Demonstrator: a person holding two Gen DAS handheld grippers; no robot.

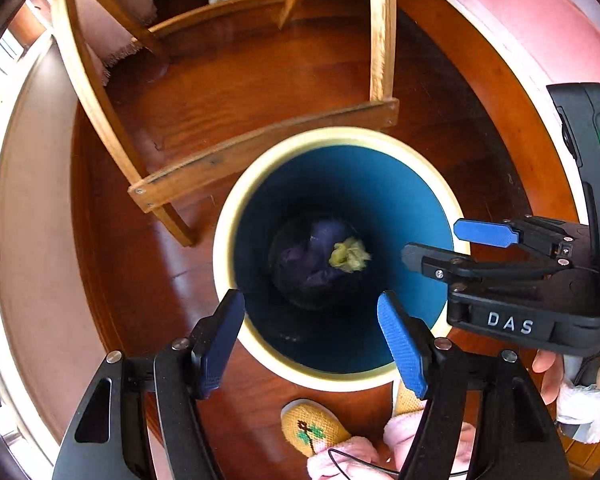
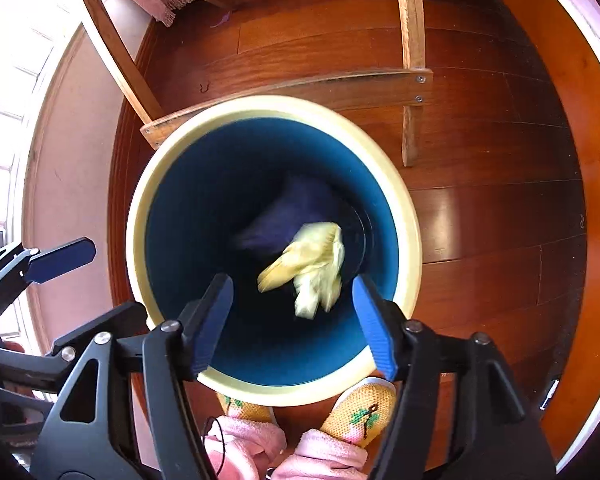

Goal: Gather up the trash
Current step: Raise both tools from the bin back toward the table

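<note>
A round bin with a cream rim (image 1: pixel 220 248) and blue inside stands on the wooden floor; it also shows in the right wrist view (image 2: pixel 134 216). At its bottom lie dark purple trash (image 1: pixel 312 256) and a crumpled yellow-green scrap (image 1: pixel 349 255). In the right wrist view the yellow scrap (image 2: pixel 312 264) looks blurred, inside the bin beside the purple trash (image 2: pixel 288 216). My left gripper (image 1: pixel 312 344) is open and empty over the bin's near rim. My right gripper (image 2: pixel 292 320) is open and empty above the bin; it also shows in the left wrist view (image 1: pixel 444 246).
A wooden chair frame (image 1: pixel 260 148) stands just behind the bin. The person's yellow embroidered slippers (image 1: pixel 312 428) are at the bin's near side. A pink wall and skirting (image 1: pixel 36 240) run on the left. A pink cushion (image 1: pixel 540 20) is at the right.
</note>
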